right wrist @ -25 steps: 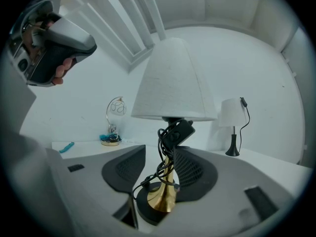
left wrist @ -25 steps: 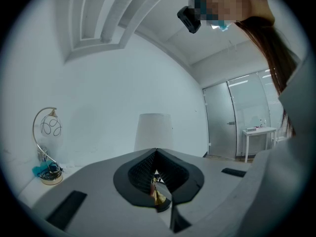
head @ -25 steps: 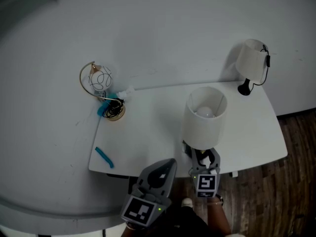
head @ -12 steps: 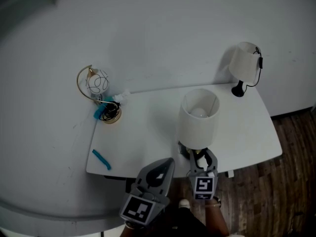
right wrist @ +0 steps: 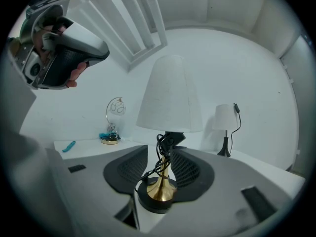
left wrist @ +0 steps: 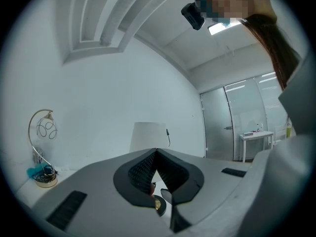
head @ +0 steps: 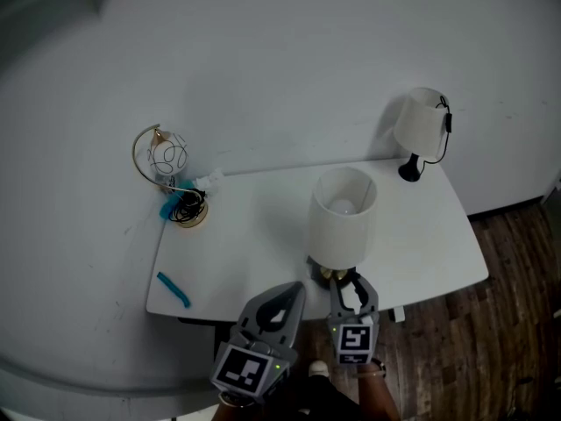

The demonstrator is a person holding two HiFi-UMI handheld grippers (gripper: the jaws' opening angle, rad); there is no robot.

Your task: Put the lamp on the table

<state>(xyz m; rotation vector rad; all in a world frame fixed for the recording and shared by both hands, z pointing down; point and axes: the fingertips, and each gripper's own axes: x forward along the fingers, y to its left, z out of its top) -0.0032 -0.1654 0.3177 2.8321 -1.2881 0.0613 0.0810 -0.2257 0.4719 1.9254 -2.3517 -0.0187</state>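
Observation:
The lamp (head: 342, 217), with a white shade, a gold stem and a black base wrapped in black cord, stands upright on the white table (head: 263, 235) near its front edge. My right gripper (head: 352, 281) points level at its foot. In the right gripper view the lamp (right wrist: 168, 98) has its stem between the jaws of my right gripper (right wrist: 160, 174); they have just been closing, but a gap shows on both sides of the stem. My left gripper (head: 296, 288) hovers shut just left of it, in front of the table edge; in its own view the left gripper (left wrist: 156, 154) shows its pads together.
A smaller white-shaded lamp (head: 419, 121) with a black stand sits at the table's back right corner. A gold ring lamp (head: 166, 160) with tangled cord stands at the back left, and a blue strip (head: 173, 289) lies at the front left. Wooden floor (head: 491, 340) is to the right.
The head view has drifted, so the table sits lower and further left. The right gripper's jaws have narrowed around the lamp's foot. The lamp stays upright on the table.

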